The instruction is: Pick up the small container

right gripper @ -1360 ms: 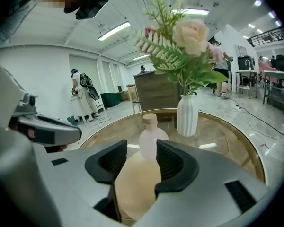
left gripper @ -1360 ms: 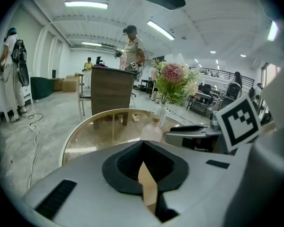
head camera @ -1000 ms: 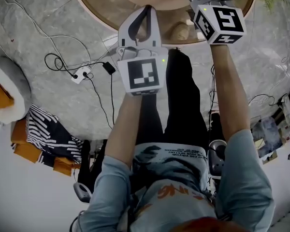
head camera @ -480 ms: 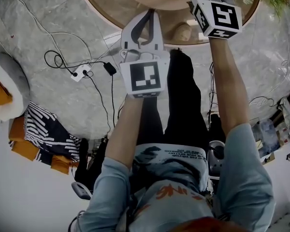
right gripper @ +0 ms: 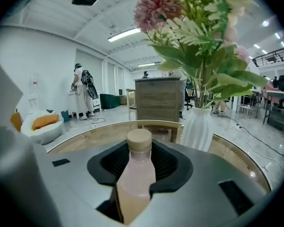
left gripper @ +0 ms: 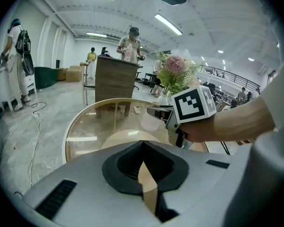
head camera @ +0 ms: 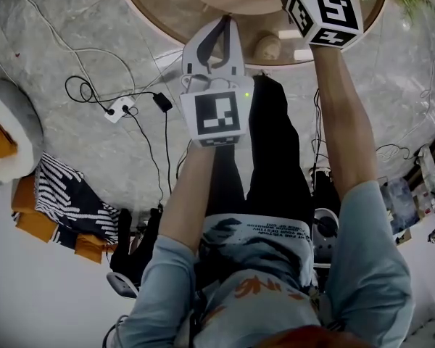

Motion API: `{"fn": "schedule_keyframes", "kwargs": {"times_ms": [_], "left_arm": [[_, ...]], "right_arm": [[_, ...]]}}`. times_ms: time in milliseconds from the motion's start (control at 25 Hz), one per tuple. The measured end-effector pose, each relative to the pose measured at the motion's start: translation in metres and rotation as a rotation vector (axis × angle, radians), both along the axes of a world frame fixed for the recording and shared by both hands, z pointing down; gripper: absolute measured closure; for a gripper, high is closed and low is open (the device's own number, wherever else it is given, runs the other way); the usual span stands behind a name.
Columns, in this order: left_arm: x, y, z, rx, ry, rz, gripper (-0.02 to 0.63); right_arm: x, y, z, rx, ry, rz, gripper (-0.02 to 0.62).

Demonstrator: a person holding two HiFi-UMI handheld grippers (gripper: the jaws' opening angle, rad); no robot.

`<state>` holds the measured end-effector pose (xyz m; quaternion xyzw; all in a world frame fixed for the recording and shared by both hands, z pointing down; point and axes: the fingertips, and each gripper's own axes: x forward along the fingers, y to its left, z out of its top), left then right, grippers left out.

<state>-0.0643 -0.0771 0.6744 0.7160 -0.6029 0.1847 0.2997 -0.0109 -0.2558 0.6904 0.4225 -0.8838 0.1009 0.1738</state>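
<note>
Where the bottle point(right gripper: 135, 178) sits: between the jaws of the right claw point(right gripper: 139, 155), upright, just left of the vase point(right gripper: 197, 126) in the right gripper view. Whether its base rests on the worktop point(right gripper: 80, 138) cannot be told.
Bottle: small and clear, with pale pink contents and a tan cap point(right gripper: 139, 140).
Right claw: its jaws have just been closing and now clamp the bottle's body, one on each side, with the cap standing above them.
Left claw point(left gripper: 142, 144): jaws together at the tips, nothing between them. It hovers over the worktop's near edge, well apart from the vase and to its left from the person's side.
Vase: white and ribbed, standing on the worktop and holding pink flowers point(right gripper: 157, 8) with green leaves.
Worktop: round, with a glossy top over tan wood.
Cube point(head camera: 325, 11): on the right claw, square markers facing up, closer to the vase than the left claw is.
Floor point(head camera: 72, 64): grey stone, with cables and a power strip point(head camera: 122, 111) lying far from the vase.
</note>
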Motion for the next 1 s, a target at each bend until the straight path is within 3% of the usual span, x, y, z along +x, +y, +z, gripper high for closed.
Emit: {"fn": "schedule_keyframes", "kwargs": {"times_ms": [560,1000], "left_arm": [[-0.013,0.004,-0.045,0.055,-0.036,-0.134,0.583],[-0.014,0.016,-0.160,0.150,-0.077,-0.292,0.583]], "right_arm": [[0.018,0.035,-0.025,-0.174,0.017,-0.059,0.445],[0.036,0.091,-0.169,-0.102,-0.033,-0.158,0.445]]}}
